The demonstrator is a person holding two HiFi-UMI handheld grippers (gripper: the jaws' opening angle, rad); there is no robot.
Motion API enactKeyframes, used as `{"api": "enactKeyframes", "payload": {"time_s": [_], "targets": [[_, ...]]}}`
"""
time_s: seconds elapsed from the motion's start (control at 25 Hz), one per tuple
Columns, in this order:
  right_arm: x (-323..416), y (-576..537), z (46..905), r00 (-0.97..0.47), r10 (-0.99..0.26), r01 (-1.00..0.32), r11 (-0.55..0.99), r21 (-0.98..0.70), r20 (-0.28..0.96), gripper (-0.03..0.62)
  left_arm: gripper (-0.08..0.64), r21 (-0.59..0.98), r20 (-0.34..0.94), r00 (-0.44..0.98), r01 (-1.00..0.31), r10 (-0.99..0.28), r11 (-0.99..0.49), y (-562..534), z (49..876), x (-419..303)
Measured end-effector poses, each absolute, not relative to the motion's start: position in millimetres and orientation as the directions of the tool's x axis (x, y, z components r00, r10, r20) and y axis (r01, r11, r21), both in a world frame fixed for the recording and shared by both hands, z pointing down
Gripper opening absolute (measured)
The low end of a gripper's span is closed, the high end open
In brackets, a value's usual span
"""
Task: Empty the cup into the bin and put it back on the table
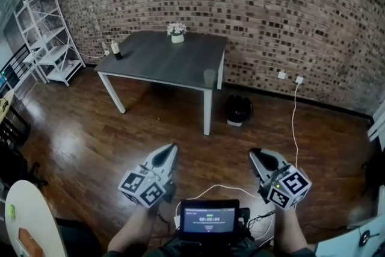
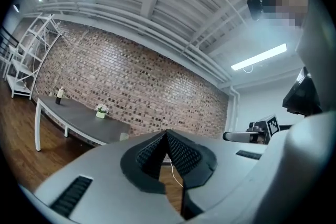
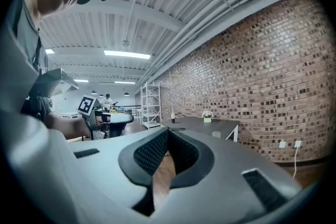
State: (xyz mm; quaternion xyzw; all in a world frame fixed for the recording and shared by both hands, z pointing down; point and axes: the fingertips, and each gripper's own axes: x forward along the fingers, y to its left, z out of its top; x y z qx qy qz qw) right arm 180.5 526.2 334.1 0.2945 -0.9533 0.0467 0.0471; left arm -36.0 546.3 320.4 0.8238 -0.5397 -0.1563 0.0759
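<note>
While both claws are well apart from the work area, no part of the task is under way; this reads as the approach.

- Left claw [image 1: 169,152]: jaws pressed together at the tips, nothing between them. Right claw [image 1: 257,157]: likewise pressed together and empty. Judged reason: there is nothing to carry yet, so both are held low and forward in front of the body, over the wooden floor [image 1: 90,135].
- Cup [image 1: 209,77]: pale, upright, on the counter [image 1: 156,60] close to its near right corner. Contents cannot be made out.
- Bin [image 1: 239,110]: black, on the floor just beside the counter's near right leg, below and to the right of the cup's corner. Judged: the cup stands at the corner closest to the bin, so the tipping move should be short.
- Other items: potted flower [image 1: 177,33] by the far edge, dark bottle [image 1: 116,50] on the left edge. Both are well apart from the cup, so they should not obstruct a grasp.
- A screen [image 1: 209,218] sits between the two forearms.

Next move, as judged: close the distance to the near right corner, then spread one claw around the cup.
</note>
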Motion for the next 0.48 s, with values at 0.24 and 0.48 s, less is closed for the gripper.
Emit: {"api": "enactKeyframes", "payload": {"time_s": [0.24,0.48], "targets": [[196,457,322,-0.844,-0.528,-0.535,0.842,-0.069,0.095,0.002,0.005,0.283,-0.168,0.348,-0.879,-0.922,-0.383,484,312,-17],[203,406,318,-0.87,-0.487,-0.492,0.867,-0.073,0.076,0.002,0.005,0.27,-0.167,0.325,-0.893,-0.931,-0.36,435,311,-7]]}}
